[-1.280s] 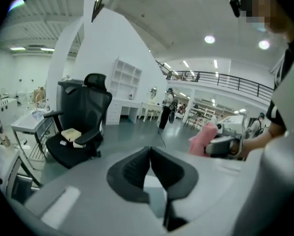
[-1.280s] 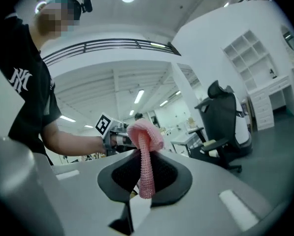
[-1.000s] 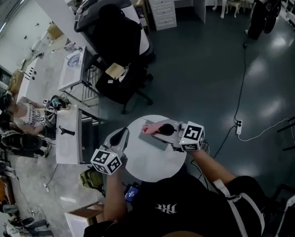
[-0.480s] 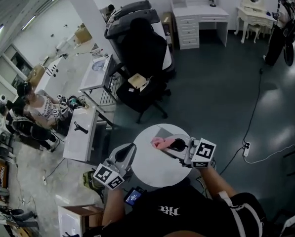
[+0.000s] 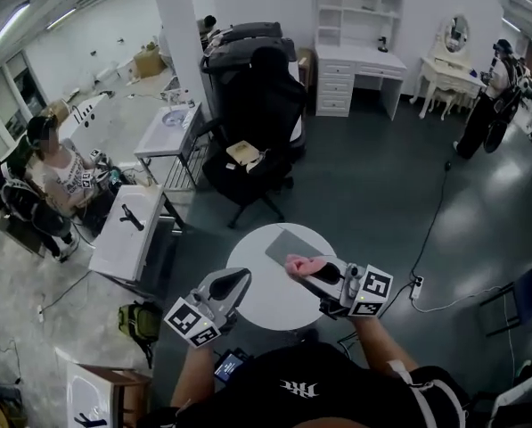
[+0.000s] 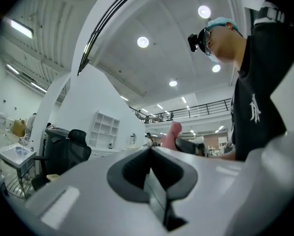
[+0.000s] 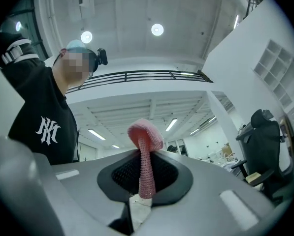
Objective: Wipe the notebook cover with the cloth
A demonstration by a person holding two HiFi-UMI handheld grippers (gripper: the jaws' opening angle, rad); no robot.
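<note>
Since our right gripper (image 5: 306,268) pinches the cloth (image 5: 296,264) and our left gripper (image 5: 243,277) is closed empty, we should press it flat along the notebook (image 5: 286,243) near the table (image 5: 248,308) far edge.

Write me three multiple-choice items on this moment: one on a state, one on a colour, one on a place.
1. The left gripper is:
A. wide open
B. shut, with nothing between its jaws
C. shut on the cloth

2. The cloth is:
A. blue
B. pink
C. yellow

3. The notebook lies:
A. on the round white table
B. in the left gripper
C. in the right gripper

Answers:
1 B: the left gripper view shows its jaws together and bare.
2 B: the right gripper view shows pink knit fabric pinched between that gripper's jaws.
3 A: the head view shows the grey notebook lying on the tabletop, with neither gripper closed on it.
</note>
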